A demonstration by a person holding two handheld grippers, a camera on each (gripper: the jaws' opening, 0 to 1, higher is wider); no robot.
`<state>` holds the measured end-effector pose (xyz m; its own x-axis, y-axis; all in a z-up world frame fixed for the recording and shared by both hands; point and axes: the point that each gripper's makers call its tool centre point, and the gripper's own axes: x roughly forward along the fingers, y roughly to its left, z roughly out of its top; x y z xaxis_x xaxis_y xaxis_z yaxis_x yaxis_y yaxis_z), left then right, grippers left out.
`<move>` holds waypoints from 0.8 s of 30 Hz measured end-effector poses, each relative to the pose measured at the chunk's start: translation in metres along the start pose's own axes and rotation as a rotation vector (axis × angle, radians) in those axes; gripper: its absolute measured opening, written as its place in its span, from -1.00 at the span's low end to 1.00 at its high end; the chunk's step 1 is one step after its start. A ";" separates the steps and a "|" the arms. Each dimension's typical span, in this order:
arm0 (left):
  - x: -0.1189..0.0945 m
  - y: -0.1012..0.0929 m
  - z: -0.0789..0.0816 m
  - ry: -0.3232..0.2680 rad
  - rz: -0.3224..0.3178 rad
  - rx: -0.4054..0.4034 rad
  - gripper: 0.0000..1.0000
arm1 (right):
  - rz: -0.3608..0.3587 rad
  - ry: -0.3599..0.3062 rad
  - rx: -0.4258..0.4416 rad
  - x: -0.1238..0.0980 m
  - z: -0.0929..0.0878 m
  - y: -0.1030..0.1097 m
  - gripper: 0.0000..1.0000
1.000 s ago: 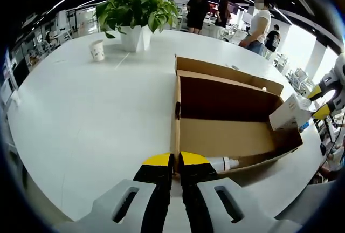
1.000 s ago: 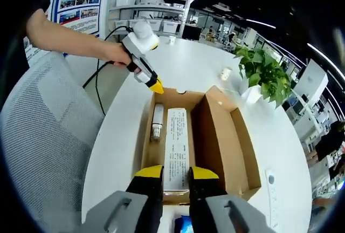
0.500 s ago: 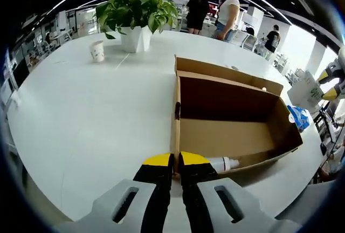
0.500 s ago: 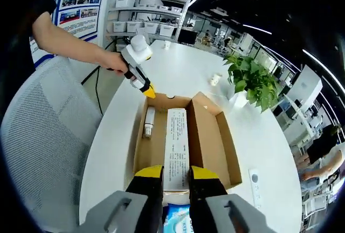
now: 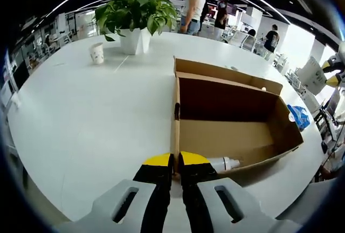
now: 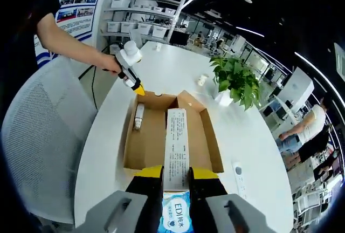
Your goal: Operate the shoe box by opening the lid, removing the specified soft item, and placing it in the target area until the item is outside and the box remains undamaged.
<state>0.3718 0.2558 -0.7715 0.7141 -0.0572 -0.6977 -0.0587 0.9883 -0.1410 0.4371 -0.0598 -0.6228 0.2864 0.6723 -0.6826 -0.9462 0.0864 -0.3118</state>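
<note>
Shoe box (image 6: 172,136) sits open; right gripper (image 6: 176,175) clamps a long white carton (image 6: 176,144) above it, left gripper (image 5: 176,161) pinches the box wall. Next: carry the carton to the target area.

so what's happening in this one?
A person works an open cardboard shoe box on a white table with two handheld grippers. The left gripper is shut on the box's near wall. The right gripper is shut on a long white carton, held up over the box. A white bottle lies inside, and a blue packet is beneath the right gripper.
</note>
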 end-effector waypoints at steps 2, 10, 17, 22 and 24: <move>0.000 0.000 0.000 -0.001 0.001 0.001 -0.94 | -0.013 0.004 -0.001 -0.005 -0.005 -0.005 -0.73; 0.001 0.001 0.000 -0.002 -0.002 0.003 -0.94 | -0.047 0.022 -0.001 -0.022 -0.019 -0.012 -0.73; 0.002 0.002 0.001 -0.001 -0.002 0.004 -0.94 | -0.067 0.034 -0.003 -0.036 -0.032 -0.020 -0.73; 0.002 0.002 0.001 0.000 0.000 0.006 -0.94 | -0.085 0.051 -0.007 -0.045 -0.045 -0.029 -0.73; 0.002 0.002 0.001 0.000 0.000 0.008 -0.94 | -0.090 0.054 -0.004 -0.047 -0.048 -0.032 -0.73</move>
<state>0.3737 0.2578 -0.7726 0.7141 -0.0569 -0.6977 -0.0534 0.9894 -0.1353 0.4609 -0.1301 -0.6126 0.3776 0.6213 -0.6866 -0.9159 0.1416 -0.3757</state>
